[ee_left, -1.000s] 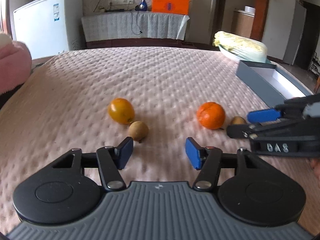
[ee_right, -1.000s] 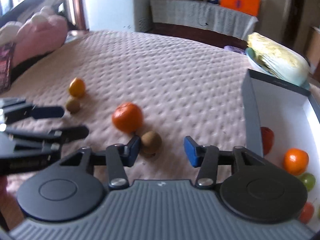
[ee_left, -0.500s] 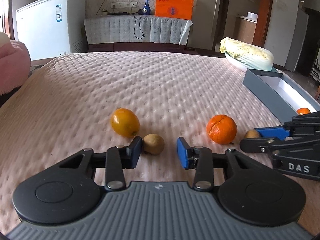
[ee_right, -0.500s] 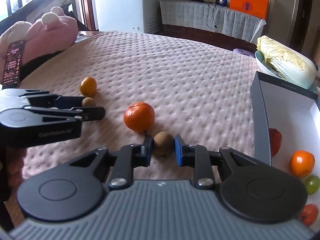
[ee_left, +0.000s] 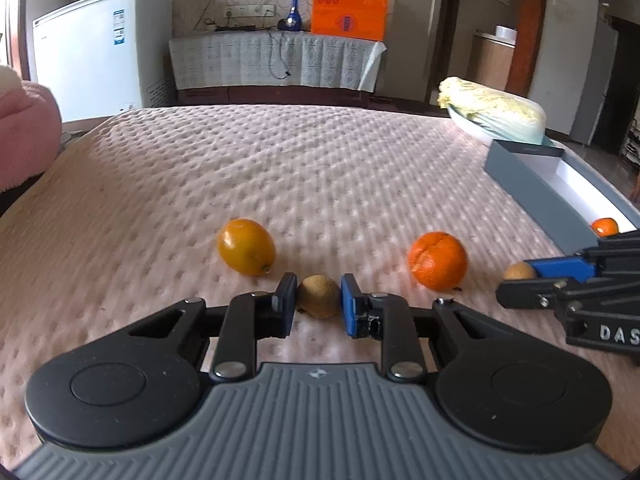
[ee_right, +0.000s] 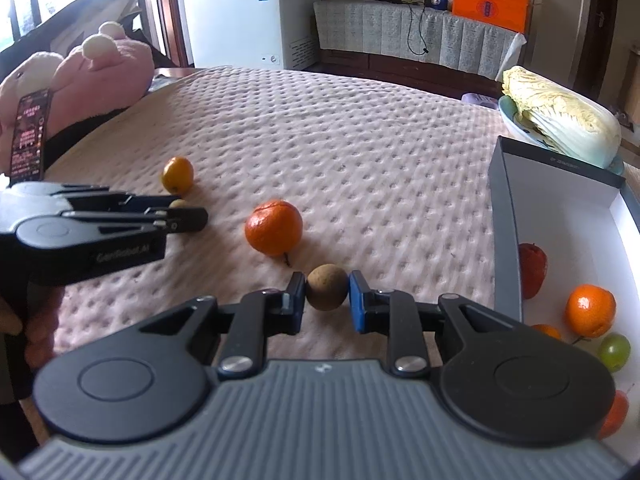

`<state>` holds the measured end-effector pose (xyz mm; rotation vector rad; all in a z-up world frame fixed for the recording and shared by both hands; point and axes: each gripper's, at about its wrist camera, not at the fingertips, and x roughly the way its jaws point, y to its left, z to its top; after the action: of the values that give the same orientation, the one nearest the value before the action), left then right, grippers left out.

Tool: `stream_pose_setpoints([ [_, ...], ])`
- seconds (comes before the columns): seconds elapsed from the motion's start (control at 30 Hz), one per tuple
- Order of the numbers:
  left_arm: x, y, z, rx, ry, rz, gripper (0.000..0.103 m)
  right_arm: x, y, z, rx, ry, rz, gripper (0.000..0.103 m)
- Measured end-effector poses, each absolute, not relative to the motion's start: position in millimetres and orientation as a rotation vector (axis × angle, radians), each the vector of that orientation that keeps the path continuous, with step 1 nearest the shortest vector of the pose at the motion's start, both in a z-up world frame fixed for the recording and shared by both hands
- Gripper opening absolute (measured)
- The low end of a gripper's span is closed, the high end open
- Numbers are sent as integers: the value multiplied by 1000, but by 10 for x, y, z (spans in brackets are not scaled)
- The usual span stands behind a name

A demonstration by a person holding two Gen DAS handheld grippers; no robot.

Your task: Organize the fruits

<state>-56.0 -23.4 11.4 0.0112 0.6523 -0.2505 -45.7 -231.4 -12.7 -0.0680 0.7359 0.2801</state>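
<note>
Pink quilted bed (ee_left: 320, 168), each gripper (left (ee_left: 319, 295), right (ee_right: 327, 293)) clamping a brown fruit (ee_left: 319, 295)

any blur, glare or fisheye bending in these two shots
Left wrist view: sharp near the small brown fruit; the orange looks slightly smeared, and the white freezer and the room's edges bow outward. Right wrist view: bright washed-out window at top left, the grey box walls curve, the green grape at the rim looks soft.
</note>
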Motion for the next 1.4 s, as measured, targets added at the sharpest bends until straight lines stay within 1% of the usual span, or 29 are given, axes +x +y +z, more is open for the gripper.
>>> stream_pose_setpoints([
  [0.23, -704, -275, 283, 11, 609, -297, 28, -523, -2357, -23, -53, 710, 298, 26],
  [0.63, -780, -397, 415, 13, 582, -330, 28, -669, -2475, 180, -26, 652, 308, 26],
  [0.9, -765, -442, 376, 25, 596, -327, 28, -708, -2607, 201, -9, 649, 299, 26],
  [1.13, -623, -436, 180, 32, 656, -232, 28, -708, -2608, 202, -3, 653, 308, 26],
  [1.4, -437, -644, 218, -41, 637, -189, 28, -718, -2588, 145, -9, 669, 306, 26],
])
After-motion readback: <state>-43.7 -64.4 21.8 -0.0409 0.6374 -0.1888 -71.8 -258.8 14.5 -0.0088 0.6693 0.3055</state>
